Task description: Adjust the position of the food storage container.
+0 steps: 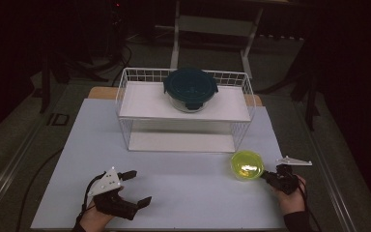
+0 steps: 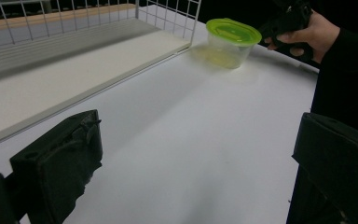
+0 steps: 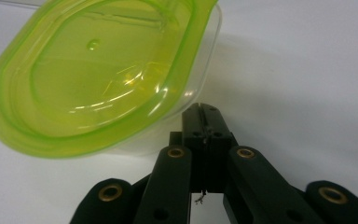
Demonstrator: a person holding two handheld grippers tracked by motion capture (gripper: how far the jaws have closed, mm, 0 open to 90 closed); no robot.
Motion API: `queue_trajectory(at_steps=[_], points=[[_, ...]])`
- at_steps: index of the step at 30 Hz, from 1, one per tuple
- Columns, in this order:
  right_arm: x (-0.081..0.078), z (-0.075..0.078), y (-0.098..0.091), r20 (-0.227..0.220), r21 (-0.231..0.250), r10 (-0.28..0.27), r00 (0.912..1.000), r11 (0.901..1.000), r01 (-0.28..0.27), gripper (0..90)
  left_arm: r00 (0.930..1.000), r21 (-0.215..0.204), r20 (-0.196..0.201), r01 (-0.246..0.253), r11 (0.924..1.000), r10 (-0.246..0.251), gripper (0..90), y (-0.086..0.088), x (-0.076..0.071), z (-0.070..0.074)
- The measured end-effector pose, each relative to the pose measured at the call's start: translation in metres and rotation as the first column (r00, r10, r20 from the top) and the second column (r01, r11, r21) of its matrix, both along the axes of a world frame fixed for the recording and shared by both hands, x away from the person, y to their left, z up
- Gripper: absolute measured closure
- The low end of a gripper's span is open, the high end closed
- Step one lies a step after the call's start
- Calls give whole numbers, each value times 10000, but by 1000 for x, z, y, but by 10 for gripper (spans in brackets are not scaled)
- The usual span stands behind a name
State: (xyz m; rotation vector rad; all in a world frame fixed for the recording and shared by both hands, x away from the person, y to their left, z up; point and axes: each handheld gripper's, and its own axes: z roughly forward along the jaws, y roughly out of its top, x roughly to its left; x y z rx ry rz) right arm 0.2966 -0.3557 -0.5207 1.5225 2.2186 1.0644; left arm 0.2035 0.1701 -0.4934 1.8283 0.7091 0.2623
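1. We kept the left gripper (image 1: 131, 189) spread and empty at the near left, clear of the work.
2. Our right gripper (image 1: 266, 176), jaws pressed together, touched the green-lidded container (image 1: 247, 165) at the near right, seemingly nudging it.
3. Farther back stood the wire rack (image 1: 125, 104).

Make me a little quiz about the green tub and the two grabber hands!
1. True or false: the lime-lidded tub sits on the wire rack's top shelf.
2. Which gripper's tips are right beside the tub: A the left gripper, or B the right gripper?
3. What stands on the rack's top shelf?

Key
1. False: it stands on the white table, in front of the rack.
2. B; its jaws are shut and hold nothing, while the left stands open.
3. A glass container with a dark teal lid.
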Motion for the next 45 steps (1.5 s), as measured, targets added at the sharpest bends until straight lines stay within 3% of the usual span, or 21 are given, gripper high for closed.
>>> queue_trajectory(at_steps=[14,31,35,45], points=[[13,-5,-2,-323,-30,-133,9994,9999,132,900,10000,-14,-18,-21,10000,21,7,1,1,-1],[14,-8,26,-569,213,724,9958,9972,-713,900,10000,-18,-30,7,10000,-7,7,0,0,0],[15,-9,31,-567,10,933,9940,9956,-934,900,10000,-3,-41,9,10000,-9,7,1,0,-1],[26,-5,29,-450,45,717,9964,9974,-715,900,10000,-15,-53,6,10000,-6,7,1,0,-1]])
